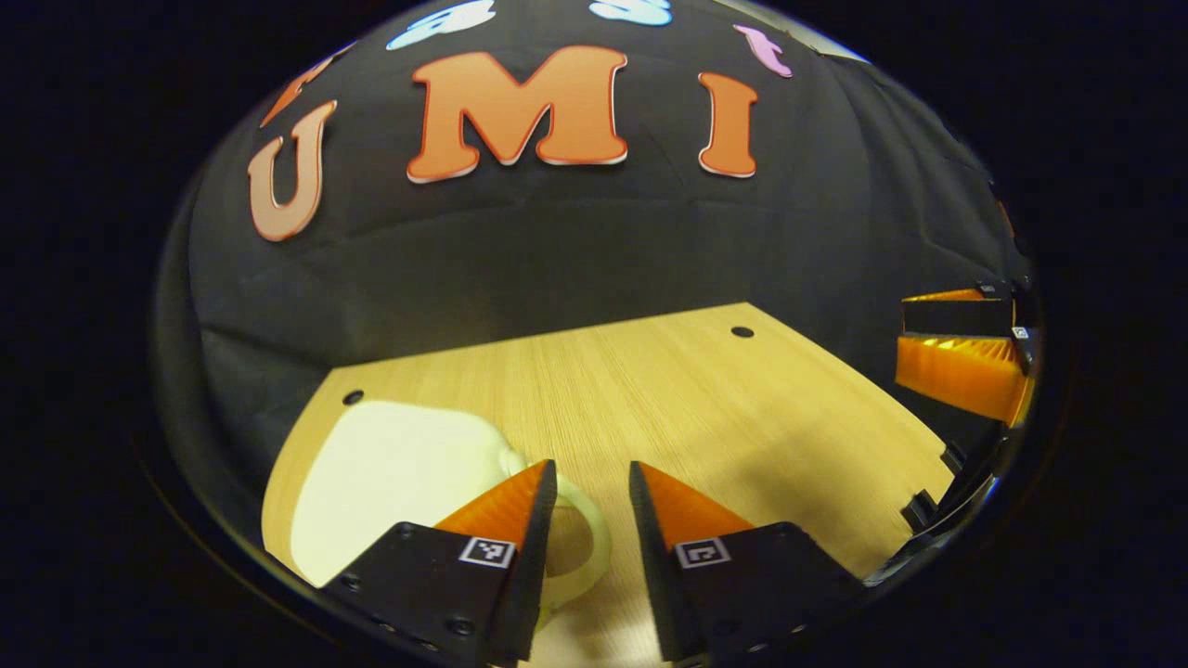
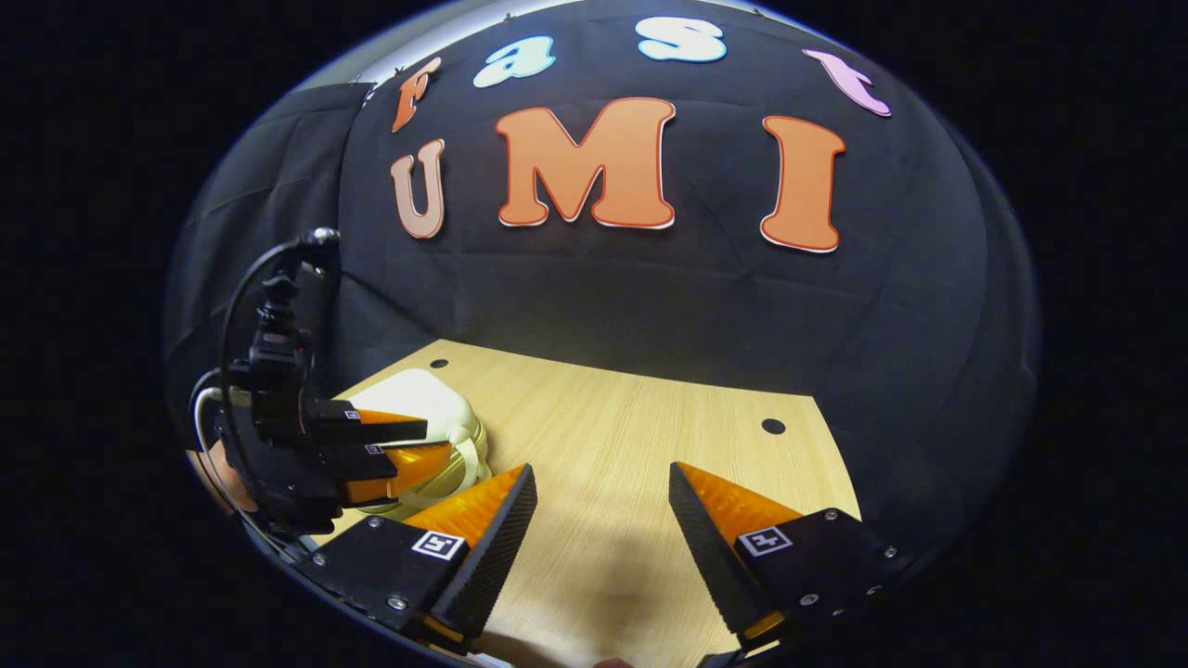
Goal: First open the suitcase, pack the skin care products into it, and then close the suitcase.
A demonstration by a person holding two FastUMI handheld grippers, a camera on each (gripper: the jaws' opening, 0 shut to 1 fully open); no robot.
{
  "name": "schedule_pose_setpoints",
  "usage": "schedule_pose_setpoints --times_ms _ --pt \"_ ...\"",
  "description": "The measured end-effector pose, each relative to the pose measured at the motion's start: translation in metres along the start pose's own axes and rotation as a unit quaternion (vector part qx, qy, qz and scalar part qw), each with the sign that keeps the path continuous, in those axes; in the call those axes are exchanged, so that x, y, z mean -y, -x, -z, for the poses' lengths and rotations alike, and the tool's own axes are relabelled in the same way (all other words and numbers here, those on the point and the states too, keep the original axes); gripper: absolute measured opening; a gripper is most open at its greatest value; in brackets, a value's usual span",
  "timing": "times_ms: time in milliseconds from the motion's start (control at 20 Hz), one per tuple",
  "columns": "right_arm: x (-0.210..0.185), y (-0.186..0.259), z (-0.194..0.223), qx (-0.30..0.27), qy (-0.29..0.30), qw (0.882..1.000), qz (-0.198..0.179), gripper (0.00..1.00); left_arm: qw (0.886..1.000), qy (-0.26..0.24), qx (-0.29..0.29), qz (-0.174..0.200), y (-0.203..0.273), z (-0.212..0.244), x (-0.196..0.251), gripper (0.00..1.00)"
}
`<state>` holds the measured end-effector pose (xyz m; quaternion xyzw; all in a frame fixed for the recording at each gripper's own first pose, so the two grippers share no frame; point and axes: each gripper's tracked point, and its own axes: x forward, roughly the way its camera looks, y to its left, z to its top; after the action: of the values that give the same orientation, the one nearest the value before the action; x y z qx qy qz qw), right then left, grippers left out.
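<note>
A small cream suitcase lies shut and flat on the wooden table, at the lower left of the left gripper view. Its looped handle curves out just past my left gripper's left finger and reaches into the gap between the fingers. My left gripper is open, and the right finger stands clear of the handle. The right gripper view shows the suitcase at the left with the left gripper in front of it, by the handle. My right gripper hovers wide open over bare table. It also appears at the right edge.
The light wooden table has small dark holes near its back corners. The black cloth wall stands close behind its far edge. Cables trail from the left gripper's body.
</note>
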<state>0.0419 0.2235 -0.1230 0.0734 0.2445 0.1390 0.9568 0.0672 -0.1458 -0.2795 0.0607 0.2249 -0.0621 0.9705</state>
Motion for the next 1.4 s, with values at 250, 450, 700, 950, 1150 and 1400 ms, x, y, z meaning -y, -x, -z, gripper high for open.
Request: schedule_pose_setpoints --times_ms 250,450,700,950,1150,1400 --pt "-0.011 0.001 -0.04 0.075 0.018 0.997 -0.026 0.92 0.995 0.036 0.087 -0.013 0.037 -0.065 0.008 0.81" --pt "-0.007 0.008 -0.083 0.166 0.064 0.984 -0.004 0.92 0.987 0.049 0.146 -0.048 0.068 -0.104 -0.002 0.9" --pt "-0.008 0.018 -0.107 0.217 0.052 0.975 0.005 0.91 0.974 0.056 0.198 -0.094 0.099 -0.13 -0.012 0.99" --pt "-0.007 0.019 -0.103 0.214 0.044 0.976 0.007 0.91 0.977 0.049 0.183 -0.096 0.105 -0.119 -0.008 0.99" --pt "-0.004 0.024 -0.106 0.219 0.038 0.975 0.019 0.92 0.977 0.032 0.181 -0.104 0.107 -0.117 -0.008 0.99" --pt "-0.001 0.029 -0.099 0.211 0.019 0.977 0.018 0.92 0.978 0.039 0.182 -0.095 0.104 -0.114 0.002 0.98"
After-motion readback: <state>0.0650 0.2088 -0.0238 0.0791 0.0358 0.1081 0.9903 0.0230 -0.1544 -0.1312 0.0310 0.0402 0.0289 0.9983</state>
